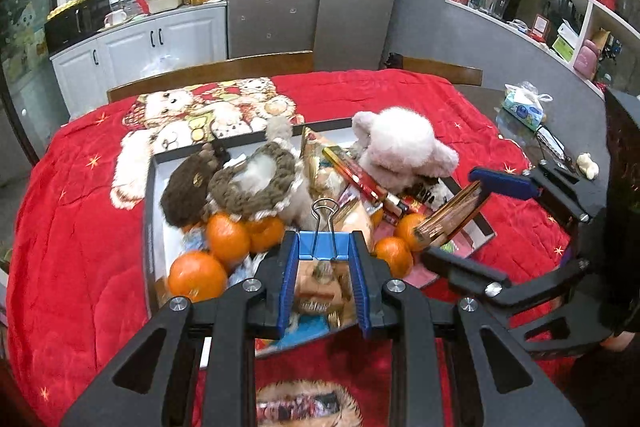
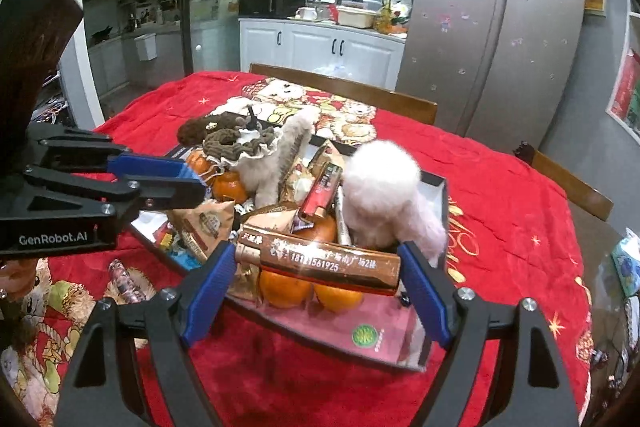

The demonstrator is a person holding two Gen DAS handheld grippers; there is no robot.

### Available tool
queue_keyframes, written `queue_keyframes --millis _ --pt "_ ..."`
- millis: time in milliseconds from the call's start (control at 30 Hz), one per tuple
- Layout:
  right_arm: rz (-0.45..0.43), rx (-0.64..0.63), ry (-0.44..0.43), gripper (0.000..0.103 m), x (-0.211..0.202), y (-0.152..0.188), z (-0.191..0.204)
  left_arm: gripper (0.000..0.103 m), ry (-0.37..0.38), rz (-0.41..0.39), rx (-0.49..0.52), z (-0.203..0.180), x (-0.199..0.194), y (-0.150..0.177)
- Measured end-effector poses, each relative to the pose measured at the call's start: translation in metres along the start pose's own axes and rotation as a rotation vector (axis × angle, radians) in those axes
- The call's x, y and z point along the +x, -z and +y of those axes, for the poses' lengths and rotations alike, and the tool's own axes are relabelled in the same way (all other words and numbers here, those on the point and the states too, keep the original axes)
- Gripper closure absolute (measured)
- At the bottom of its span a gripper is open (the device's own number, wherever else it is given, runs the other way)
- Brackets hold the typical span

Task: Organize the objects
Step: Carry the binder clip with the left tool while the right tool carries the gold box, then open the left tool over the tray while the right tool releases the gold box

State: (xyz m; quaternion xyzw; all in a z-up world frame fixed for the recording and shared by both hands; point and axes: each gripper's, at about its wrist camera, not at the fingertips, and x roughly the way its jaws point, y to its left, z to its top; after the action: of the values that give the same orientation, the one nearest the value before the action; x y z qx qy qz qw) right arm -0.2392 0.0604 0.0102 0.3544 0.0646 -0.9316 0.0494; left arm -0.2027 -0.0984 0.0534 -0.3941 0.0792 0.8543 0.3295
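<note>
A shallow box (image 1: 157, 163) (image 2: 434, 187) on the red cloth holds several oranges (image 1: 228, 241) (image 2: 286, 287), snack packets (image 2: 206, 223), a brown knitted hat (image 1: 256, 183), a pink fluffy toy (image 1: 404, 143) (image 2: 384, 187) and red sticks. My left gripper (image 1: 325, 247) is shut on a blue binder clip (image 1: 324, 243) above the box's near side. My right gripper (image 2: 318, 267) is shut on a shiny gold-brown flat box (image 2: 320, 261) and holds it over the box's oranges; it shows in the left wrist view (image 1: 454, 213) at right.
A red printed cloth (image 1: 80, 227) covers the table. Wooden chair backs (image 1: 212, 71) stand at the far edge. A tissue pack (image 1: 522, 107) lies on bare table at right. A wrapped candy (image 2: 128, 279) lies on the cloth near the left gripper.
</note>
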Motion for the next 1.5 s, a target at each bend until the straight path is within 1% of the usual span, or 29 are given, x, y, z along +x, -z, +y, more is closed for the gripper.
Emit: queue_keyframes --millis 233,400,733,900,1033,1367,1400,1433,1500 --pt "0.032 0.021 -0.03 0.021 0.025 0.005 -0.013 0.079 -0.005 0.034 0.025 -0.006 0.027 -0.016" --pt "0.047 0.039 -0.046 0.021 0.037 0.009 -0.023 0.079 0.003 0.056 0.016 -0.006 0.042 -0.02" --pt "0.057 0.036 -0.087 0.021 0.051 0.01 -0.03 0.079 -0.023 0.102 0.014 -0.003 0.068 -0.022" --pt "0.057 0.04 -0.098 0.021 0.055 0.01 -0.034 0.079 -0.02 0.109 0.01 0.0 0.072 -0.021" --pt "0.063 0.066 -0.142 0.021 0.056 0.011 -0.038 0.079 -0.025 0.122 0.011 0.001 0.076 -0.021" --pt "0.064 0.083 -0.158 0.021 0.057 0.011 -0.038 0.079 -0.02 0.127 -0.01 0.003 0.08 -0.019" --pt "0.063 0.085 -0.158 0.02 0.056 0.012 -0.038 0.079 -0.02 0.127 -0.012 0.003 0.08 -0.019" --pt "0.063 0.086 -0.158 0.02 0.057 0.012 -0.038 0.074 -0.023 0.127 -0.016 0.004 0.079 -0.019" --pt "0.062 0.089 -0.156 0.02 0.057 0.012 -0.039 0.07 -0.036 0.121 -0.021 0.005 0.079 -0.019"
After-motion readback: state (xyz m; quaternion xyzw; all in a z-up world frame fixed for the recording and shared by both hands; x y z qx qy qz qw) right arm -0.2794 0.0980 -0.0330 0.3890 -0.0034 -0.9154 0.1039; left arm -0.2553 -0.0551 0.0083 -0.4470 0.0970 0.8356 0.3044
